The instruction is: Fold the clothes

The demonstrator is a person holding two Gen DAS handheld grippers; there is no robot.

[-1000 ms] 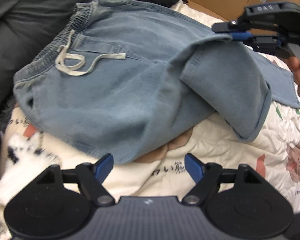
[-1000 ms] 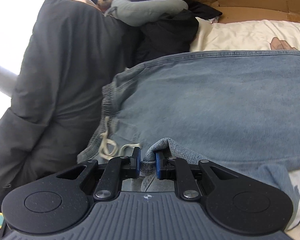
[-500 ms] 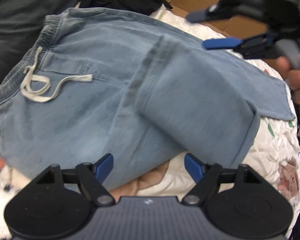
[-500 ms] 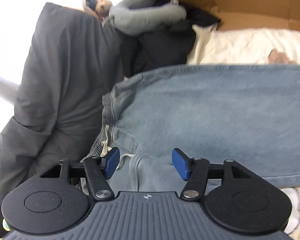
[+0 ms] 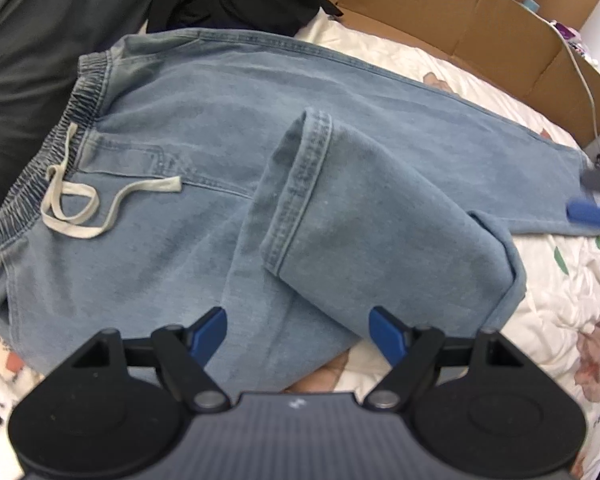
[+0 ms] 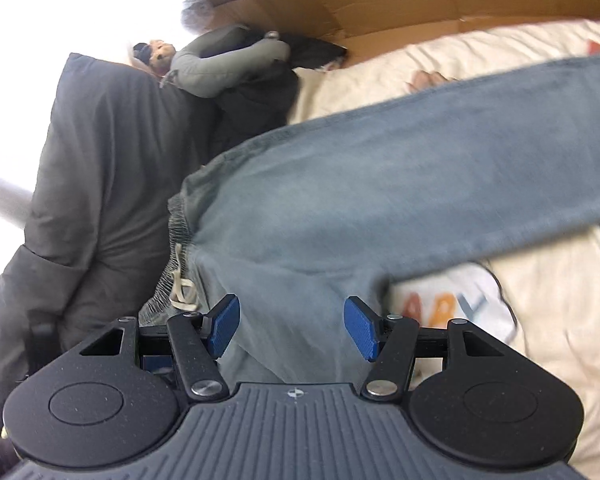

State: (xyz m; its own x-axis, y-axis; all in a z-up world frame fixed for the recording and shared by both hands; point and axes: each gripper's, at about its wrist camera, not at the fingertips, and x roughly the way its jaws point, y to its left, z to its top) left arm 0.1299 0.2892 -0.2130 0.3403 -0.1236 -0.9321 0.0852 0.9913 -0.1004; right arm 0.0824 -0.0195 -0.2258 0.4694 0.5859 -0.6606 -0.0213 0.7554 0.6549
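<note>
Light blue denim trousers [image 5: 204, 128] with an elastic waistband and a cream drawstring [image 5: 80, 208] lie on a patterned bedspread [image 5: 560, 312]. One leg [image 5: 380, 220] is folded back over the trousers, its hem near the middle. My left gripper [image 5: 298, 330] hovers open over the near edge of the denim, gripping nothing. My right gripper [image 6: 292, 328] is open above the trousers [image 6: 380, 184], with nothing pinched between its blue pads. In the left wrist view one of those pads [image 5: 588, 216] shows blurred at the right edge, beside the far leg's end.
A dark grey padded garment [image 6: 92, 184] lies left of the waistband. Black clothes [image 5: 236, 0] and a grey-green garment [image 6: 228, 60] are piled at the head of the bed. Flattened cardboard [image 5: 460, 20] lines the far side. A white cable [image 5: 584, 76] runs over the cardboard.
My right gripper let go of the leg's hem, opened, and drew away to the right. The folded leg now rests on the trousers. My left gripper shifted over the denim's near edge.
</note>
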